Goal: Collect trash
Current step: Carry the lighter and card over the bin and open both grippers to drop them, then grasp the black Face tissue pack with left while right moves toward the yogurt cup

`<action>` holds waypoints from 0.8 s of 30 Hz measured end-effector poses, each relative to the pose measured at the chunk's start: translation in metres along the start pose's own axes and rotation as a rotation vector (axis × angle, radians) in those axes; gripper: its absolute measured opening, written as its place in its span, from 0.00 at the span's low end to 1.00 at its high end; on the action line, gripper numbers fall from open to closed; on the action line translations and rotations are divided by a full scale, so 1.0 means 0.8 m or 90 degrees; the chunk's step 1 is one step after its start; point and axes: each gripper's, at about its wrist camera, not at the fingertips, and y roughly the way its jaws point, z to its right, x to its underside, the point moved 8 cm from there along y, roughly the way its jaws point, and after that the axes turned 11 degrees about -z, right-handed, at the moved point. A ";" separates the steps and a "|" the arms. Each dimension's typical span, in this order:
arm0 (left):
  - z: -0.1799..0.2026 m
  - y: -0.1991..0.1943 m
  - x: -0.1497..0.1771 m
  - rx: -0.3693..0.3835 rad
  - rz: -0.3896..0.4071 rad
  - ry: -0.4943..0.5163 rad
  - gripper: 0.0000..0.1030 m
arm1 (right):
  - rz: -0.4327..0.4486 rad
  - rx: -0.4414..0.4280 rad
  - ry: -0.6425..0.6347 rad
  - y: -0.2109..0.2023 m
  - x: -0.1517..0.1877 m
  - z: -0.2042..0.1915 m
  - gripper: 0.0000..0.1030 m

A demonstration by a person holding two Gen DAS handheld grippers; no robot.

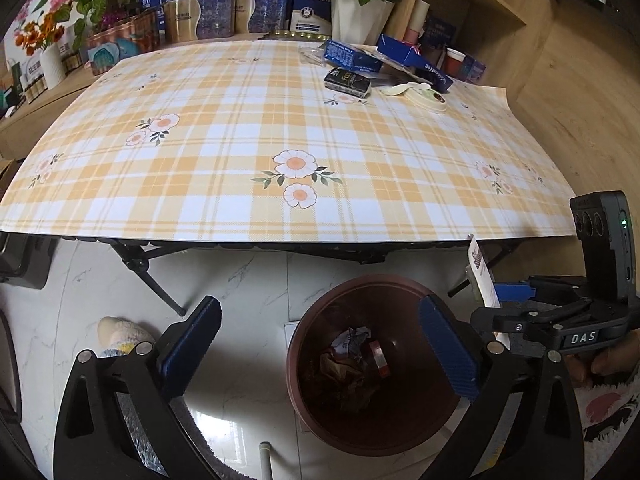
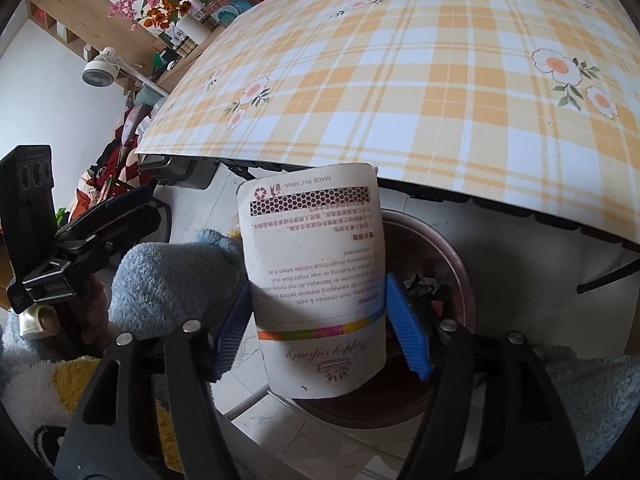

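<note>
Right wrist view showed the right gripper (image 2: 320,334) pinching a light, floppy pouch (image 2: 316,264) mid-body above the bin (image 2: 460,264); left gripper (image 1: 320,344) gaped empty.

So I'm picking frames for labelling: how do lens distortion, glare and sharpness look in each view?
Left wrist view: strong fisheye bowing of the table edge, dark vignetted corners, window glare on the floor tiles, bin interior dim. Right wrist view: same bowing; the printed pouch is sharp enough to read and casts a shadow over the bin; the white wall is slightly washed out.
</note>
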 end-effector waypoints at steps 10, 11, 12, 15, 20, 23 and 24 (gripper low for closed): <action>-0.005 0.005 0.002 0.007 -0.008 -0.007 0.94 | 0.041 0.006 0.036 -0.015 -0.010 0.015 0.92; -0.005 0.005 0.002 0.009 -0.008 -0.008 0.94 | 0.046 0.007 0.041 -0.018 -0.011 0.017 0.92; -0.005 0.005 0.002 0.012 -0.008 -0.009 0.94 | 0.047 0.008 0.044 -0.019 -0.012 0.019 0.93; -0.005 0.004 0.000 0.028 -0.003 -0.012 0.94 | 0.055 0.015 0.049 -0.023 -0.013 0.024 0.94; -0.003 -0.001 -0.004 0.023 0.006 -0.001 0.94 | 0.064 0.038 0.045 -0.029 -0.016 0.025 0.94; 0.001 -0.005 -0.006 0.016 0.011 0.012 0.94 | 0.072 0.053 0.036 -0.034 -0.020 0.025 0.94; 0.003 -0.006 -0.007 0.016 0.011 0.016 0.94 | 0.075 0.057 0.033 -0.036 -0.020 0.025 0.94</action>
